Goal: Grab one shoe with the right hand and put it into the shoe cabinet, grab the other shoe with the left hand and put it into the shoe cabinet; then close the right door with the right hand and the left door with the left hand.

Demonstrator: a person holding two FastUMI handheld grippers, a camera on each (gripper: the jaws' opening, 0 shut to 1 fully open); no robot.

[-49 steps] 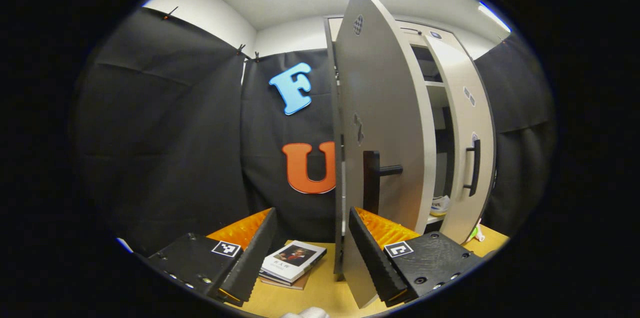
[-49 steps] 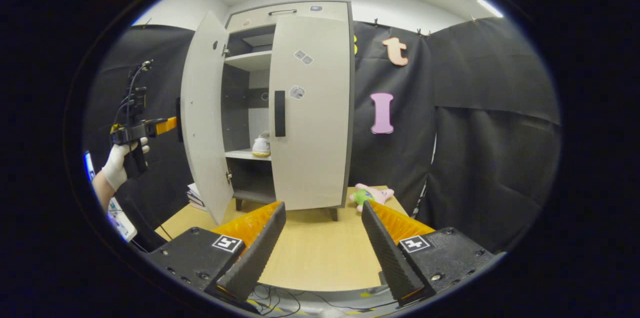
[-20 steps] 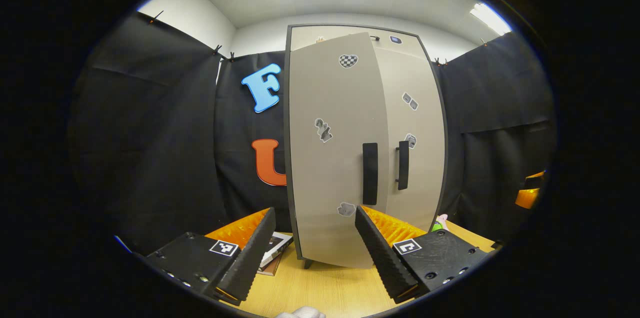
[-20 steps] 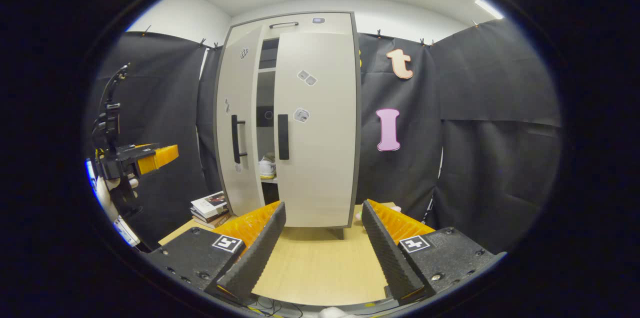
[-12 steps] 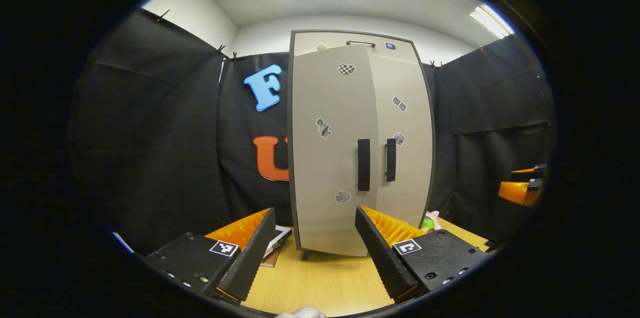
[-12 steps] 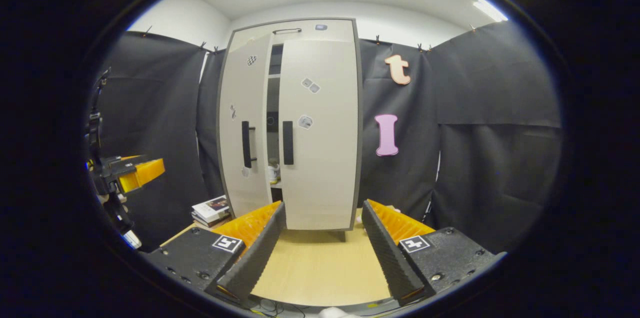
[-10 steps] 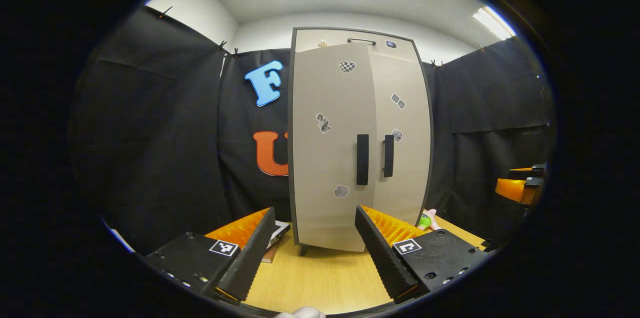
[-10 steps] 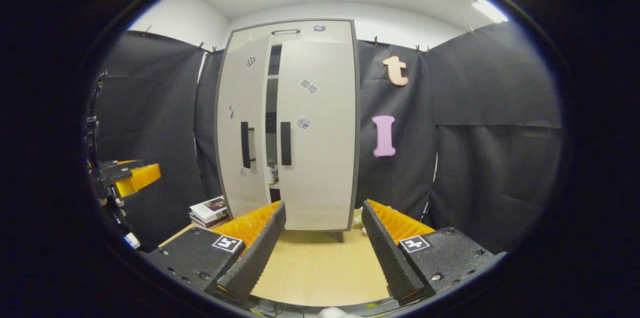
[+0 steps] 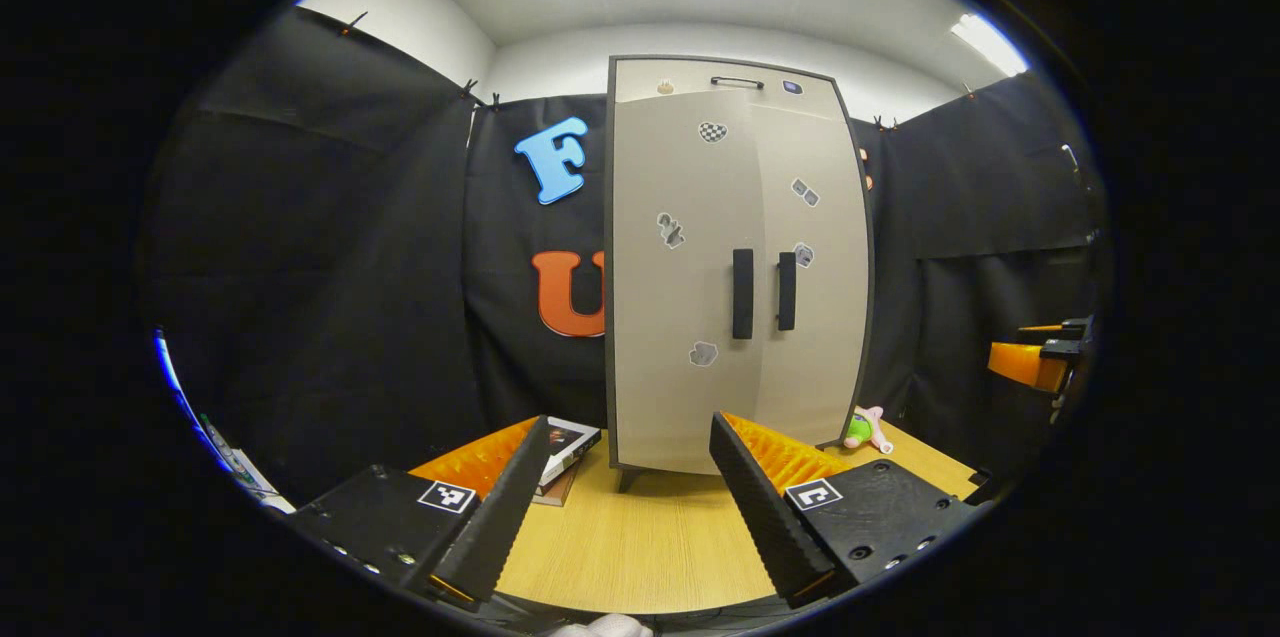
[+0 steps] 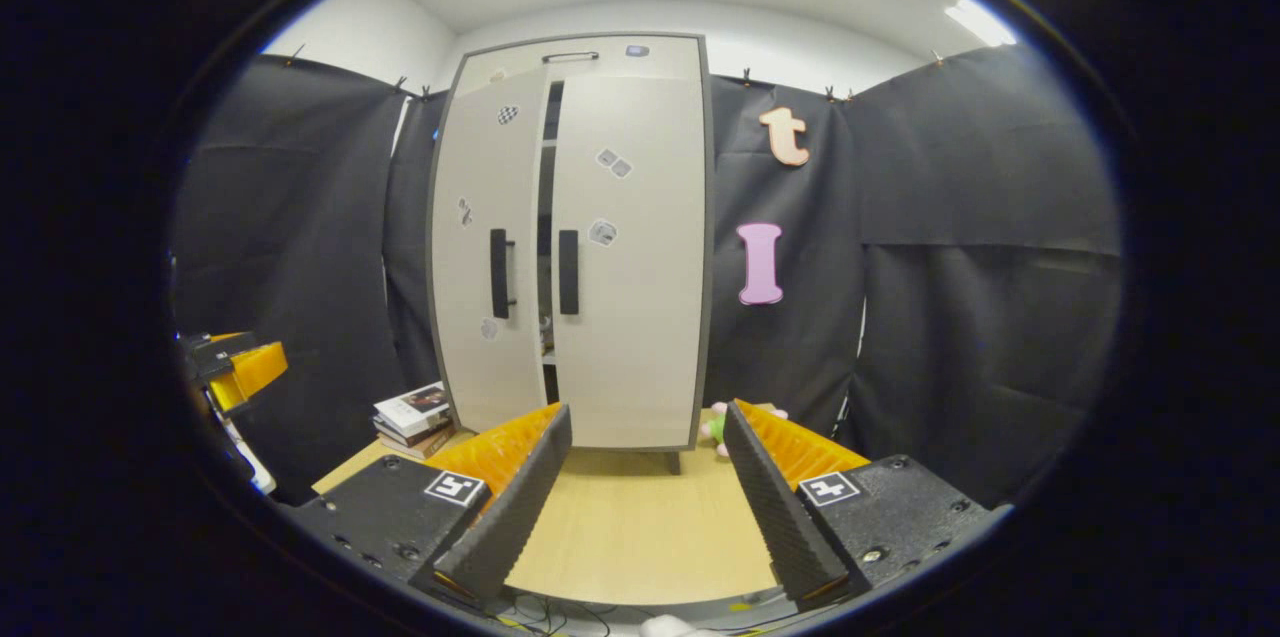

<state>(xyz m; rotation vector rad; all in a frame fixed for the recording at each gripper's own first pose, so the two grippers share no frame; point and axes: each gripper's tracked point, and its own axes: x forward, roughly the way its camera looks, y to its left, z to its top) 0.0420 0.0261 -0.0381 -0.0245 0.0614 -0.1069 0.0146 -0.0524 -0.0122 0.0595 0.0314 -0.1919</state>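
Left gripper view: left door (image 9: 680, 287) had swung from wide open to flush with right door (image 9: 810, 277) of shoe cabinet (image 9: 735, 82); left claw (image 9: 625, 502) empty, fingers apart, backed off over tabletop (image 9: 640, 547)

Right gripper view: thin gap remained between doors, shoes hidden inside; right claw (image 10: 640, 507) apart, empty; task judged nearly finished

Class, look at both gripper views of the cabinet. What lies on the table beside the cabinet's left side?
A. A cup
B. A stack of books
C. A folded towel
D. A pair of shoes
B: a stack of books lies on the table by the left side of the cabinet; the left gripper view shows it too.
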